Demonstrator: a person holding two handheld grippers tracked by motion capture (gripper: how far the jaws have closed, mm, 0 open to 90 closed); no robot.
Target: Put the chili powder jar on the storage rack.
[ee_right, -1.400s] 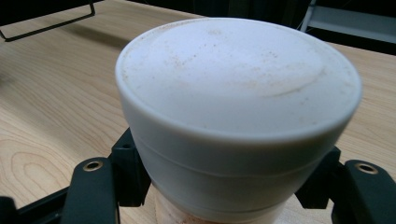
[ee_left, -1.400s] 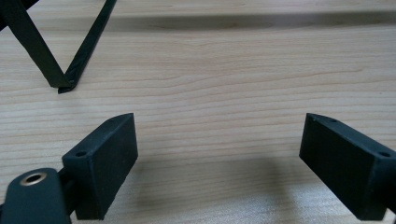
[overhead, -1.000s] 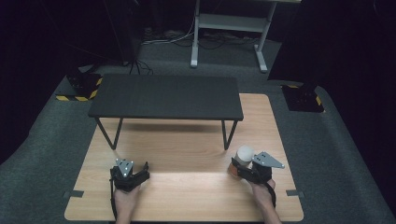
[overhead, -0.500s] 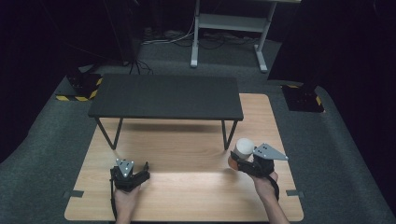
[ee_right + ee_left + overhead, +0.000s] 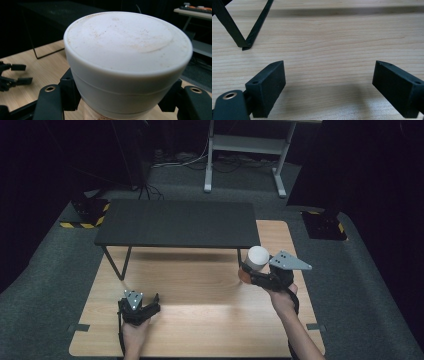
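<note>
Since a second ago the right gripper (image 5: 256,274) has carried the white-capped container (image 5: 257,257) up and forward, from low over the near right of the tabletop (image 5: 200,285) to just beside the right front leg of the small black table (image 5: 180,222); the left gripper (image 5: 137,306) has not shifted.

Judging from this, the step in hand is the carry: the container is off the wood and on its way, most likely toward the black table's top or the space beneath it (which of the two I cannot tell). The next move calls for keeping the grip firm and the container upright, and for steering it clear of the table's edge and leg, which stand very near.

In the right gripper view the container (image 5: 127,65) sits squarely between the jaws, which are clamped on its sides below the broad white cap; a tan base peeks out underneath. The cap stands above the jaw tops, tilted slightly toward the camera.

In the left gripper view the left gripper (image 5: 329,87) rests low over bare wood, jaws spread wide with nothing between them, a black table leg (image 5: 244,37) ahead at left.
</note>
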